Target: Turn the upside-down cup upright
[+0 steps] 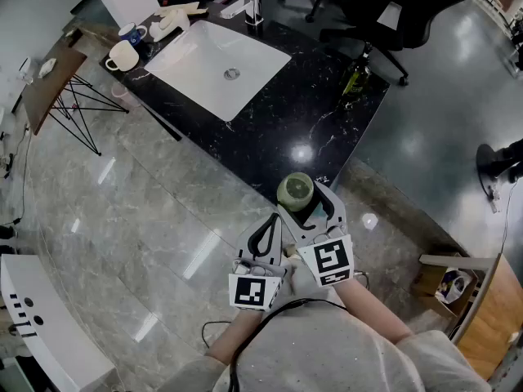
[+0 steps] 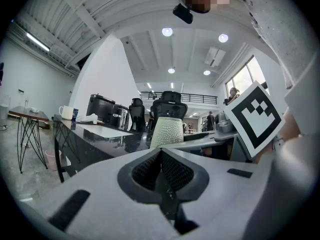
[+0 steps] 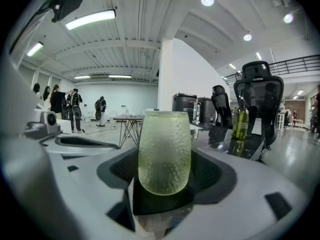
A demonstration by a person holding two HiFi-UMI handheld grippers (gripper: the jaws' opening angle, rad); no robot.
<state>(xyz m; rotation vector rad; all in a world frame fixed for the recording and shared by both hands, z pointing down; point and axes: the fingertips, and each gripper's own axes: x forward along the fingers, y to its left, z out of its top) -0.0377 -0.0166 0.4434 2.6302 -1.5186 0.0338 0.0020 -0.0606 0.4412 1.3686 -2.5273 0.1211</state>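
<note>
A pale green pebbled glass cup point(image 1: 296, 193) sits between the jaws of my right gripper point(image 1: 306, 203) at the near edge of the black counter point(image 1: 278, 133). The right gripper view shows the cup point(image 3: 164, 151) standing vertical, gripped low by the right gripper point(image 3: 164, 186). I cannot tell which end is up, or whether it rests on the counter. My left gripper point(image 1: 266, 224) hangs just left of the right one, over the floor, shut and empty. In the left gripper view the left gripper point(image 2: 161, 159) has its pads together, with the cup point(image 2: 167, 132) ahead.
The counter holds a white sink point(image 1: 216, 68) with a faucet point(image 1: 252, 2), an olive bottle point(image 1: 355, 76) and mugs point(image 1: 122, 55) at the far left corner. A black office chair point(image 1: 384, 15) stands behind, a wire-legged side table point(image 1: 53, 80) at left, and a wooden crate point(image 1: 482, 300) at right.
</note>
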